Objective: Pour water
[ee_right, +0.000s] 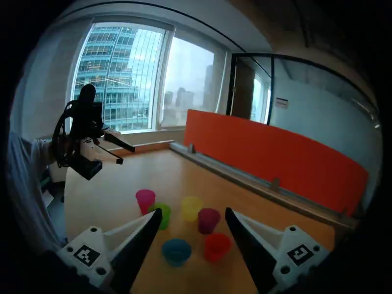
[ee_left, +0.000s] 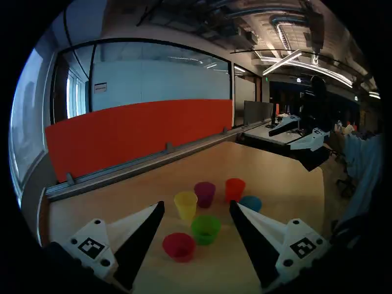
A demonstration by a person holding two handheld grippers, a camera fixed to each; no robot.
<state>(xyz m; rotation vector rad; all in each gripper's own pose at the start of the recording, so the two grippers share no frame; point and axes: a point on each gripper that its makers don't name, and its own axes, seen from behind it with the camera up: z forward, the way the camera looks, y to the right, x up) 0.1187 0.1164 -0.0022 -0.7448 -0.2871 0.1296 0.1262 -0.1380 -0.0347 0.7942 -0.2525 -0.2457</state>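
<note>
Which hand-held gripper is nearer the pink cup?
Left: pink cup sits ahead of the left hand-held gripper, between its fingers; for the right hand-held gripper it's the farthest cup.

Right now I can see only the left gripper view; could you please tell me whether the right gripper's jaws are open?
Observer: Yes, the right gripper has its jaws wide open and holds nothing.
Operator: Thank you. Which cups sit lowest between them in its view?
Observer: The blue cup and, apart to its right, the orange-red cup.
Operator: And what is behind my left gripper?
Observer: A large window looking onto high-rise towers.
</note>
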